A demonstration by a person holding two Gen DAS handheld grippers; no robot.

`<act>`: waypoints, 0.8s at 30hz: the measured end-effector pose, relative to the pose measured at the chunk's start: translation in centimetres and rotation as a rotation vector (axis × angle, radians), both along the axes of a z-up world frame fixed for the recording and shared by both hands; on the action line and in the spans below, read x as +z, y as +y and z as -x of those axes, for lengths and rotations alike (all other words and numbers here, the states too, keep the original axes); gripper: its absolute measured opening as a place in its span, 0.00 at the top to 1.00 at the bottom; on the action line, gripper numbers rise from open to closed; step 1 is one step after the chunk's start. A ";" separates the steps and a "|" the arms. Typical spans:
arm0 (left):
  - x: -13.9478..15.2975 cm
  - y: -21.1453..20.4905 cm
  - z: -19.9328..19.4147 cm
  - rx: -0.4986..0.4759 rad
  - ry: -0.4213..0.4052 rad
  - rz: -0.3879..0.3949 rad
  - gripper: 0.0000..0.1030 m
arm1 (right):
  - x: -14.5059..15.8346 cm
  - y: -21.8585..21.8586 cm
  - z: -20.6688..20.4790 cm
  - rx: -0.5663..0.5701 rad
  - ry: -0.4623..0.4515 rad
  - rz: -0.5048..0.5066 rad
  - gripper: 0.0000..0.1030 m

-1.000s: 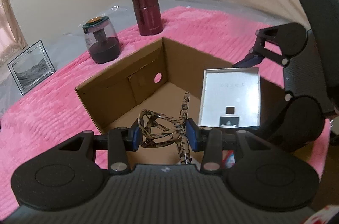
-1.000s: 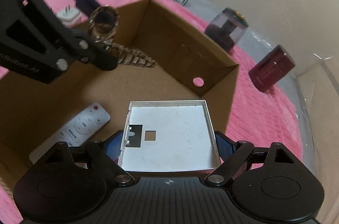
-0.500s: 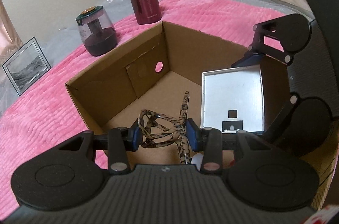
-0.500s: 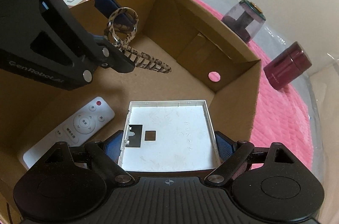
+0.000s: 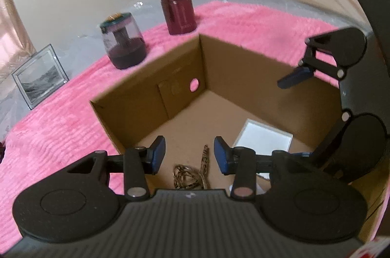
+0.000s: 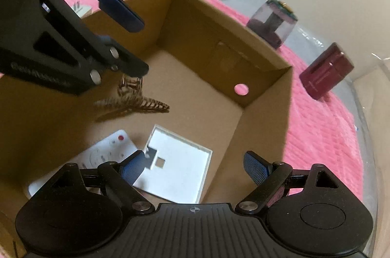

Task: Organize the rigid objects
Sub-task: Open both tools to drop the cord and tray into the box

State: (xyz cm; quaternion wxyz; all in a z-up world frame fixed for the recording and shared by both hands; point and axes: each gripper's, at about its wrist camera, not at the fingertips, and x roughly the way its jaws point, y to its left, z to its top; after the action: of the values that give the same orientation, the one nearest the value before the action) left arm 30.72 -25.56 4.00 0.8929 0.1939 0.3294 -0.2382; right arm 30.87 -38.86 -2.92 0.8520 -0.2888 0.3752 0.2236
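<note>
both claws hung apart and empty over the brown cardboard box (image 6: pixel 265 97). inside lay the leopard-print glasses (image 6: pixel 136 102), white square frame (image 6: pixel 180 165) and white remote (image 6: pixel 104 150).

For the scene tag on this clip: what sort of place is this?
Probably a home room, perhaps a bedroom: a fuzzy pink blanket covers the surface, a framed picture leans by the wall, and a maroon canister stands beside the open cardboard box.
</note>
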 end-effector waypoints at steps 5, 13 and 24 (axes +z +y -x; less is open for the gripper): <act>2.4 1.1 1.3 0.020 -0.021 0.069 0.63 | 2.3 -0.4 1.2 -0.033 -0.037 -0.070 0.18; 5.5 4.0 5.2 0.055 -0.038 0.193 0.63 | 6.9 -0.3 5.9 -0.134 -0.089 -0.314 0.17; 6.8 10.9 12.7 0.180 -0.067 0.296 0.60 | 10.0 2.2 13.5 -0.219 -0.143 -0.566 0.17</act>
State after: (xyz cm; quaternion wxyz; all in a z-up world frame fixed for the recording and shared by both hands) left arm 17.97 -14.64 10.79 0.9399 0.0378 0.2766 -0.1966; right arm 17.33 -36.63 7.06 0.9418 -0.0131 0.2660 0.2051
